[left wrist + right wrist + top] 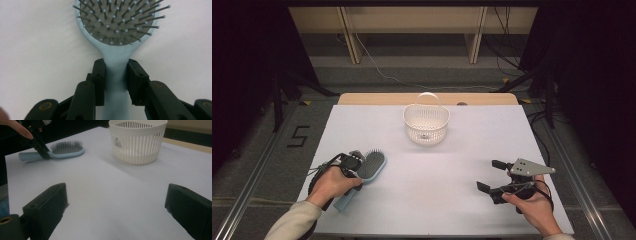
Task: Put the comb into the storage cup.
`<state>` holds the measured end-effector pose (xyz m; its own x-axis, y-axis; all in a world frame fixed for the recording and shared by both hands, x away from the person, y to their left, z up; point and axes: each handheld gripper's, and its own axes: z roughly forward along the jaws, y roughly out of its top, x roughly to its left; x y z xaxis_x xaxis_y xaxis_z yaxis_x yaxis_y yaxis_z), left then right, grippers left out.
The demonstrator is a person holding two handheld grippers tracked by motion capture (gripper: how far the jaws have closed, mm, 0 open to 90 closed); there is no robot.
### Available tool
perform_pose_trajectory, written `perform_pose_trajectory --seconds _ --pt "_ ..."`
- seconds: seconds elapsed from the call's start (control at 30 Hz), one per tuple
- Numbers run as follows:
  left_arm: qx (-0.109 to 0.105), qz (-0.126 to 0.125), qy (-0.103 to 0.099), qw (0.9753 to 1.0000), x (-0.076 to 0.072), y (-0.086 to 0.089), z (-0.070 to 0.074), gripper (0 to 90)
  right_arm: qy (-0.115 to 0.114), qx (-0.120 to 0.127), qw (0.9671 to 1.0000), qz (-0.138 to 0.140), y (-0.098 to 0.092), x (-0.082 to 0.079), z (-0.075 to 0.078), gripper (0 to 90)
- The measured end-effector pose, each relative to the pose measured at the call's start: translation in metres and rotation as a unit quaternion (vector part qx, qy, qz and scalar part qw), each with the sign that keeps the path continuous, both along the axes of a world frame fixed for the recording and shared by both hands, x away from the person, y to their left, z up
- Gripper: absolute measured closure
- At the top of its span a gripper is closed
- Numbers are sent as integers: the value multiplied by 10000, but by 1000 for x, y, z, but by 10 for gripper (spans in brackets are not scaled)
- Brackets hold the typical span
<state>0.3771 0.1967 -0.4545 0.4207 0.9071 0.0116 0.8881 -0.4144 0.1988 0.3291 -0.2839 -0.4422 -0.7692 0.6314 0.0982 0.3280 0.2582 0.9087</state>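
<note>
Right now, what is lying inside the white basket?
Through the white basket rim, the high view shows one small dark thing on its floor, too small to identify. In the right gripper view the slatted wall hides the inside.

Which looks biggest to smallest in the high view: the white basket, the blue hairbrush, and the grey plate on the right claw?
1. Hairbrush, longest, though partly hidden by the left claw.
2. White basket, a close call.
3. Grey plate, clearly smallest.

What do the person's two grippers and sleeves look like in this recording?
Both grippers are black with blocky, flat-faced jaws. The right gripper carries a grey three-cornered plate with small holes on top. A dark cable loops from the left gripper. A light beige sleeve covers the left forearm.
</note>
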Motion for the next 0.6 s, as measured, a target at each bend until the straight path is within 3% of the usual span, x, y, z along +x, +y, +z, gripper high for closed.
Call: perform_pose_trajectory --seconds 0.6 --pt "-130 17 -285 9995 -2 -1 6 697 11 8 10000 0 0 0 0 52"
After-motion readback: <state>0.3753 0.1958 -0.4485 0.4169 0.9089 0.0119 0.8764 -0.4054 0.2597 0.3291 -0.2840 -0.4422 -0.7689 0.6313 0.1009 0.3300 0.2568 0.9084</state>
